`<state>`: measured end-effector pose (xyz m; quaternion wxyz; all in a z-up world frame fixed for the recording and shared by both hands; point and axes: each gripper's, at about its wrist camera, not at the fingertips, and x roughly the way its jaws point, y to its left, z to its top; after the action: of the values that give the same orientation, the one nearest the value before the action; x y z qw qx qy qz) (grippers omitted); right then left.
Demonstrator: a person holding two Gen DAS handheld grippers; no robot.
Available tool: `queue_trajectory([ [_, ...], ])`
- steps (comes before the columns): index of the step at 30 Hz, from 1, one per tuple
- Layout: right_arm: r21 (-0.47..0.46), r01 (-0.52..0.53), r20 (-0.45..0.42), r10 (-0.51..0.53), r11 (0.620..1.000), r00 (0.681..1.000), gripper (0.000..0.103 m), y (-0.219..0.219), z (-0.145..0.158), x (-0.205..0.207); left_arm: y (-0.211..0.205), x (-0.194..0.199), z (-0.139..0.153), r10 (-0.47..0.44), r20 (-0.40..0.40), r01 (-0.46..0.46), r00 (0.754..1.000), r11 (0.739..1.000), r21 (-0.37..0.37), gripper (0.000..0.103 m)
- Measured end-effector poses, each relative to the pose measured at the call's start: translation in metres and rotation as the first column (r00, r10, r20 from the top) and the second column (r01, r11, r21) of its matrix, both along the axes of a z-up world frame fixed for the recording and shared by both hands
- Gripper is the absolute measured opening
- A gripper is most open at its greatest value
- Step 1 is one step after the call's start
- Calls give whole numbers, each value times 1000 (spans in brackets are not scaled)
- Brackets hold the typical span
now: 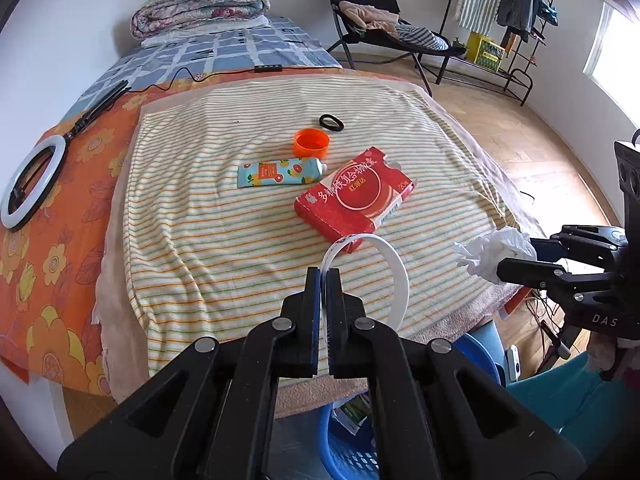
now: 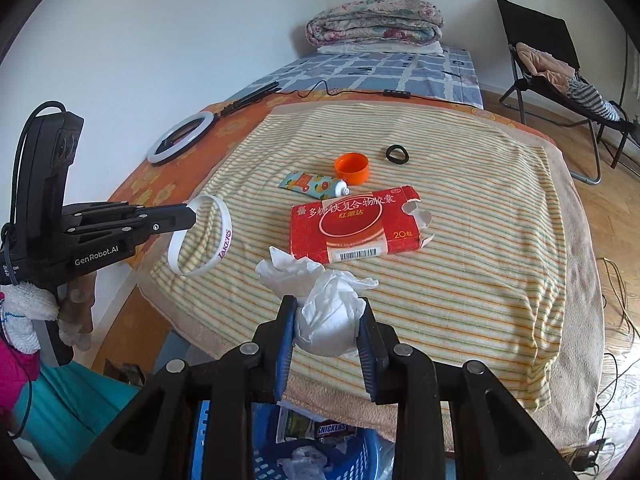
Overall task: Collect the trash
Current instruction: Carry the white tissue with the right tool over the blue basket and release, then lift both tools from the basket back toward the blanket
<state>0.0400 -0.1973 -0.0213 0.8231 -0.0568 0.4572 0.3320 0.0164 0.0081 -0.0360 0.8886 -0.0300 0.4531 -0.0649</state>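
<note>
My left gripper (image 1: 324, 274) is shut on a white wristband (image 1: 390, 258), held above the striped towel's near edge; from the right wrist view the same left gripper (image 2: 191, 211) pinches the wristband (image 2: 208, 240) at left. The right gripper (image 2: 326, 312) is shut on a crumpled white tissue (image 2: 324, 308). In the left wrist view that right gripper (image 1: 516, 260) and the tissue (image 1: 492, 250) hang off the bed's right edge. A red torn box (image 1: 352, 196), a printed tube (image 1: 280, 172), an orange cap (image 1: 312, 142) and a black hair tie (image 1: 331, 122) lie on the towel.
A blue basket (image 2: 360, 464) with wrappers stands below the bed's near edge. A ring light (image 1: 30, 184) and its cable lie on the orange sheet at left. Folded quilts (image 1: 204, 0) are at the bed's head. A black chair (image 1: 376, 20) and a clothes rack (image 1: 500, 20) stand on the wooden floor.
</note>
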Motion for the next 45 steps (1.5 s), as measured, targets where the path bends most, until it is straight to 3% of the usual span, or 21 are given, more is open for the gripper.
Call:
queue_trajectory([
  [16,-82,-25,-128,15,996,992,31,-29,-59,-81,-52,-71,-63,-129,-146,131,981,991,5,0],
  [32,-152,-49,-178,22,987,984,34,-35,-99,-103,-66,-89,-106,-174,-270,181,947,984,0,0],
  [35,-162,-55,-182,24,985,983,42,-33,-102,-104,-67,-87,-110,-175,-288,182,941,983,-4,8],
  [39,-175,-58,-184,26,983,983,56,-31,-106,-105,-68,-87,-113,-174,-291,181,941,984,-4,35],
  [45,-184,-49,-187,13,982,982,69,-29,-108,-103,-65,-84,-116,-155,-299,160,941,987,-7,36],
])
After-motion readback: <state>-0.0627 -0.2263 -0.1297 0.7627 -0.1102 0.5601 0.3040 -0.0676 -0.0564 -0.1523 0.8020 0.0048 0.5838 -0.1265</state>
